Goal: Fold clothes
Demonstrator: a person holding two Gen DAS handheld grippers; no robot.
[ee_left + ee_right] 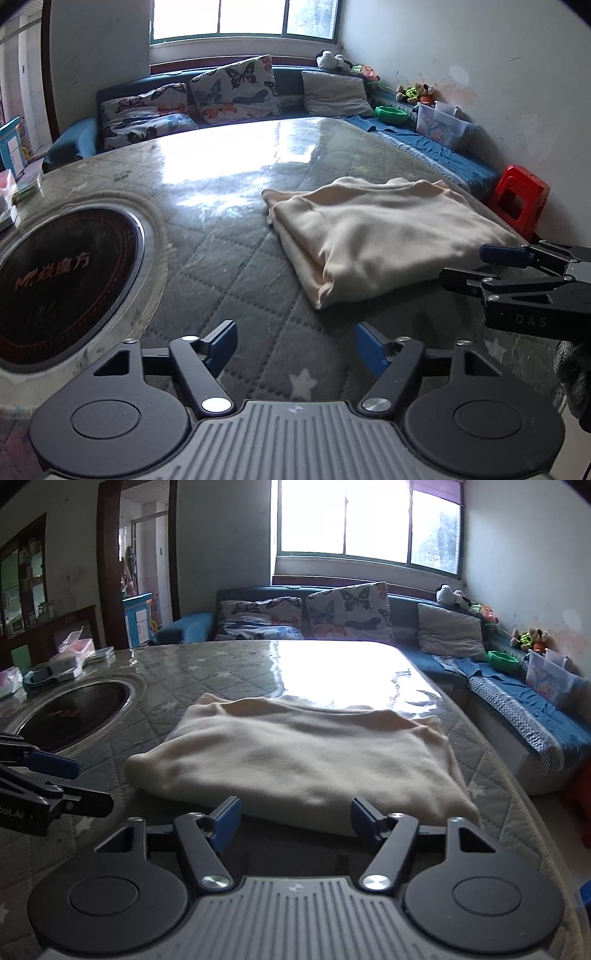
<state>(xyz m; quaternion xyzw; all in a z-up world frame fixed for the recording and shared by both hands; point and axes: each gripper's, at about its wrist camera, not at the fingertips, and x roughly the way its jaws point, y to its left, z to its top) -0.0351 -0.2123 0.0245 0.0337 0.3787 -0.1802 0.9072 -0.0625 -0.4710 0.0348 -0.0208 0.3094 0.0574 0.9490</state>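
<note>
Cream sweater (295,753) sits folded on the quilted bench (229,266), right of the round black cooktop (62,284). My left gripper (295,347) and right gripper (295,819) both hang spread wide, empty, just short of its near edge.

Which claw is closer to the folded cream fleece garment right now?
Right. The right claw hangs open at the folded cream fleece garment's near edge, not gripping. The left claw, also open, hangs over bare quilt off its near-left corner.

Home living room: sofa (424,609), butterfly cushions (236,90), toys (413,92).
</note>
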